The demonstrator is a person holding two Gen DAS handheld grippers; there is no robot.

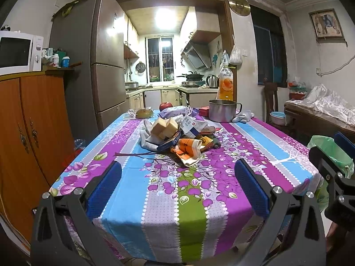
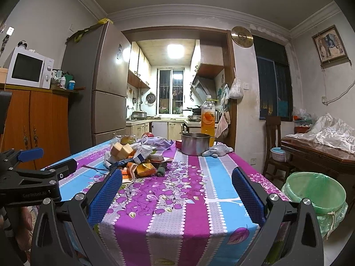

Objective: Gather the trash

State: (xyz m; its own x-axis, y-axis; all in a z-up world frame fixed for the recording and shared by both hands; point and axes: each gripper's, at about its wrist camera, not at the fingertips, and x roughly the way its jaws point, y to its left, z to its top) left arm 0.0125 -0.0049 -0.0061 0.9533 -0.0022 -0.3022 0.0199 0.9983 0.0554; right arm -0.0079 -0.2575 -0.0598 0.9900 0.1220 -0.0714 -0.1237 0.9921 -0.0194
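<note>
Green-lined bin [image 2: 316, 196] beside the worktop [image 1: 155, 199] looks empty, the trash pile [image 1: 175, 137] untouched, and both grippers' [image 1: 177, 184] [image 2: 176, 188] fingers spread apart, holding nothing.

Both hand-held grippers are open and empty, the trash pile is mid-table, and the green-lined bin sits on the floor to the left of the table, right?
Not quite: the green-lined round bin stands on the floor to the right of the table, as the right wrist view shows. The rest holds: the left hand-held gripper and right hand-held gripper are open and empty, and the mixed trash pile lies mid-table.
</note>
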